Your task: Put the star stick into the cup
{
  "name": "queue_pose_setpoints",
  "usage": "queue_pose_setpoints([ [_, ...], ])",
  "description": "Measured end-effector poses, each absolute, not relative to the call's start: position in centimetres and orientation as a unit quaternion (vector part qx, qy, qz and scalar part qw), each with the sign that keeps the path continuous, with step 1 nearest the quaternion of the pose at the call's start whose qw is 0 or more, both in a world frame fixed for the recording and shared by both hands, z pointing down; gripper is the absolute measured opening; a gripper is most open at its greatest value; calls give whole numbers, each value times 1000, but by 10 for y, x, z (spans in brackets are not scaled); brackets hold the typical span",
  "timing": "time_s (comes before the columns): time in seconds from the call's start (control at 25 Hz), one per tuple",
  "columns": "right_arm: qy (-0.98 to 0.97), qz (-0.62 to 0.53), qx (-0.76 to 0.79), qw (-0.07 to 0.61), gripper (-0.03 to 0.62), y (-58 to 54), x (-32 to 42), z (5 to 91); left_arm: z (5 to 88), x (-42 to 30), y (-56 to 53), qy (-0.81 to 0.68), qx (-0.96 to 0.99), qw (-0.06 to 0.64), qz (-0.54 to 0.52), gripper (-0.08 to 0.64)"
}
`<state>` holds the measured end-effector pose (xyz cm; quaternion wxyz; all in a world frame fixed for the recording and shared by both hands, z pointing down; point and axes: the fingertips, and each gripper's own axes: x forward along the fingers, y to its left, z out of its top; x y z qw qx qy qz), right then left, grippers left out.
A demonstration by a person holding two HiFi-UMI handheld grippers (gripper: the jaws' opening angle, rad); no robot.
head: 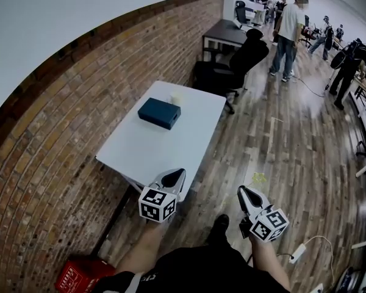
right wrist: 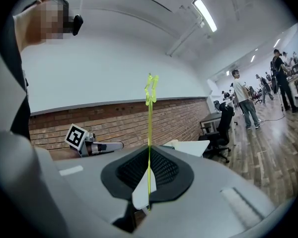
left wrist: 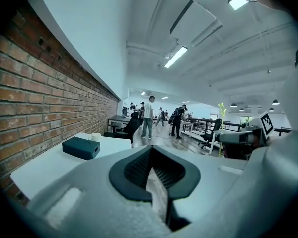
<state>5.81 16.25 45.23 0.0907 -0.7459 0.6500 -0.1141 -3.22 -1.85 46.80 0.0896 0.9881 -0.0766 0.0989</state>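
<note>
Star stick (right wrist: 149,133) looks thin, light, prob bendy. Right gripper (right wrist: 148,181) jaws pinch its low end – good spot. Left gripper (left wrist: 156,182) jaws together – empty.

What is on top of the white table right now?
On the table sit a dark teal box and, behind it near the far edge, a pale cup. The cup's inside is too small to make out, and the box covers whatever is beneath it.

Thin yellow-green star stick (right wrist: 149,133) stands upright, pinched in the right gripper (right wrist: 148,185). Small pale cup (head: 176,97) sits at the far end of the white table (head: 140,148).
</note>
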Motion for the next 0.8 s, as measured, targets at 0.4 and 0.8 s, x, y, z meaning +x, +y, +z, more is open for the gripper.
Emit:
queue_pose_setpoints([
  [0.4, 697, -127, -701, 82, 11, 88, 217, 449, 467, 105, -81, -135, 979, 108, 105, 8],
  [0.8, 737, -143, -658, 65, 9, -2, 280, 457, 477, 160, -145, -175, 972, 107, 114, 8],
])
